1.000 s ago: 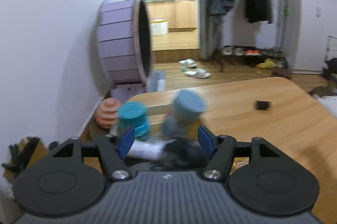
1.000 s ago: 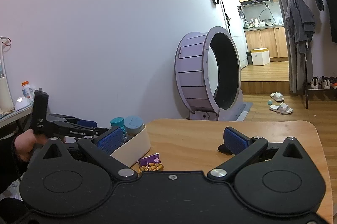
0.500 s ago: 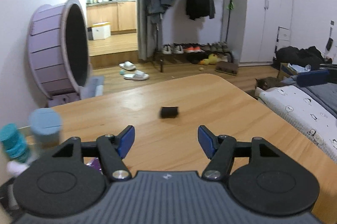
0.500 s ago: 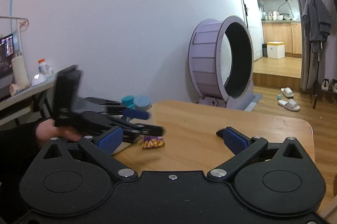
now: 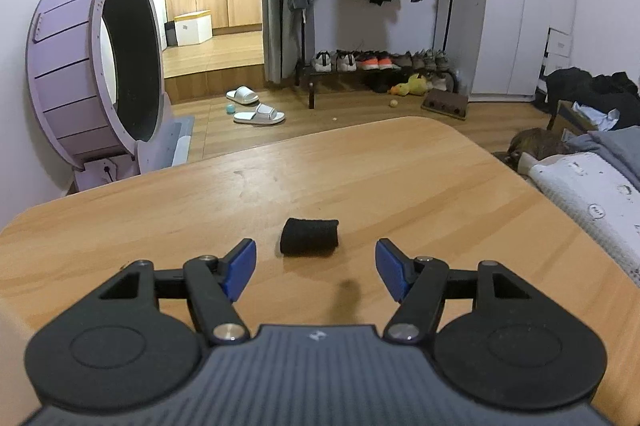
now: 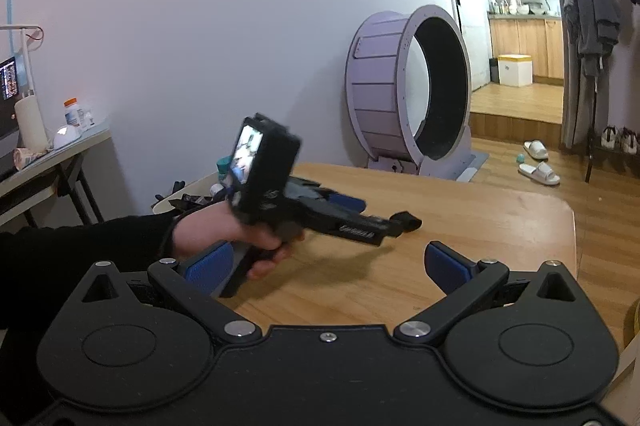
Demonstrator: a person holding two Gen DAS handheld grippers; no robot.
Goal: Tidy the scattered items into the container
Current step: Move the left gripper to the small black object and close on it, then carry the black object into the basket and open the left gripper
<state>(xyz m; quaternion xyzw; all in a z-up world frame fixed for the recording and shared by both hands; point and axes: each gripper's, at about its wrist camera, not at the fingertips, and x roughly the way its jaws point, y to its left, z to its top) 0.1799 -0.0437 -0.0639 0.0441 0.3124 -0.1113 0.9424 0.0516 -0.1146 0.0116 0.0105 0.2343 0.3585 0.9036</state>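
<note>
The left hand-held gripper hangs wide and empty just above the tabletop, lined up on a small black fabric roll lying just ahead, between its fingers. To take it well, ease forward and lower, straddle the roll across its short width, then squeeze gently. The right hand-held gripper is also wide, holding nothing. The container sits far left, partly hidden.

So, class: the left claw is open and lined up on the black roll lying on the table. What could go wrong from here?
1. The black fabric roll looks soft; the left claw might squash or unroll it.
2. It lies off-centre, nearer the left finger, so closing may nudge it sideways.
3. The right claw hangs open close by and could collide.
</note>
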